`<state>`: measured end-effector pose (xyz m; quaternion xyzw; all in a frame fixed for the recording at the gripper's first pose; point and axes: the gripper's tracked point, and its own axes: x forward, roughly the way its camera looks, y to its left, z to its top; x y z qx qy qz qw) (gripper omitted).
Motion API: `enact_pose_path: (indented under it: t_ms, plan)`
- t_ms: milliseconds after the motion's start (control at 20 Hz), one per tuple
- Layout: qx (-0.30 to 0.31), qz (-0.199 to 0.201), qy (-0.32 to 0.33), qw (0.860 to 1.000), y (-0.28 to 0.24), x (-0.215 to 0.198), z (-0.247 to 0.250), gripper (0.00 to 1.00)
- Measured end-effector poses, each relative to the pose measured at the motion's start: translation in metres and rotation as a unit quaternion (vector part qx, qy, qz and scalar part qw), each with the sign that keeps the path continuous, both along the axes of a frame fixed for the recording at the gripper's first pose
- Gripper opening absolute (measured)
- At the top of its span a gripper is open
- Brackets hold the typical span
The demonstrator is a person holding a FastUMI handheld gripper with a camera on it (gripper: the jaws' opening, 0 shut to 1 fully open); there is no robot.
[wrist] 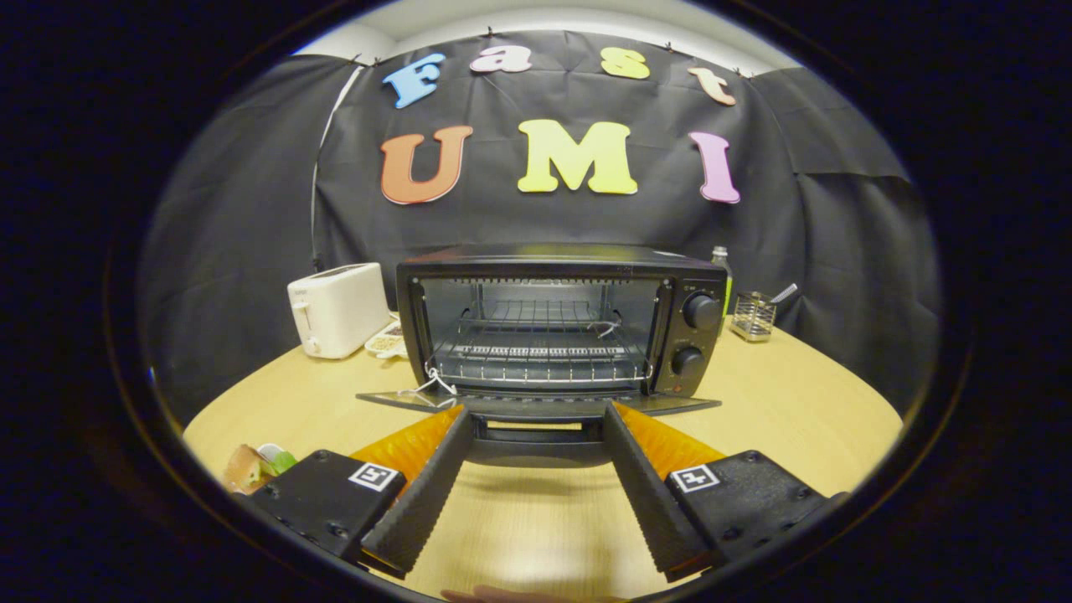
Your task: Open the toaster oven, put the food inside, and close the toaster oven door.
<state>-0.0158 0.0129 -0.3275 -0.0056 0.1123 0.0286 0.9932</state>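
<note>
At centre frame, the toaster oven [557,322] stands on the wooden table [796,410] with its door [536,406] dropped flat toward the camera, handle [536,435] lying crosswise just between the fingertips. Spread wide, the gripper [536,419] grips nothing. Inside the oven a bare wire rack [540,356] is all that shows. The food [258,466] seems to be the small items at lower left, off to the left of the left finger [419,494], though distortion blurs them. Reaching it means swinging left, away from the oven. Behind, upper left, sits a white toaster [339,308].
</note>
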Motion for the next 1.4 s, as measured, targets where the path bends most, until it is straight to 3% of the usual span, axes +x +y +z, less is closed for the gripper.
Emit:
enact_pose_path:
  t_ms: [200,300,350,400,450,650,800,950,1150,1400]
  plan:
    - [0.003,-0.010,0.028,1.000,-0.002,-0.006,-0.029,1.00]
    - [0.001,-0.021,0.119,0.993,-0.003,-0.013,-0.077,1.00]
    - [-0.007,-0.033,0.095,0.995,0.001,-0.027,-0.092,1.00]
    - [-0.017,-0.023,0.132,0.991,-0.003,0.027,-0.101,1.00]
    - [-0.024,-0.028,0.172,0.984,-0.002,0.037,-0.116,1.00]
    - [-0.024,-0.028,0.159,0.987,-0.003,0.095,-0.135,1.00]
    - [-0.021,-0.022,0.158,0.987,-0.005,0.075,-0.124,1.00]
    - [0.010,0.016,0.181,0.983,0.006,0.062,-0.130,1.00]
    - [0.049,0.067,0.181,0.980,0.018,0.038,-0.099,0.99]
    - [0.145,0.222,0.223,0.938,0.086,-0.015,-0.049,0.96]
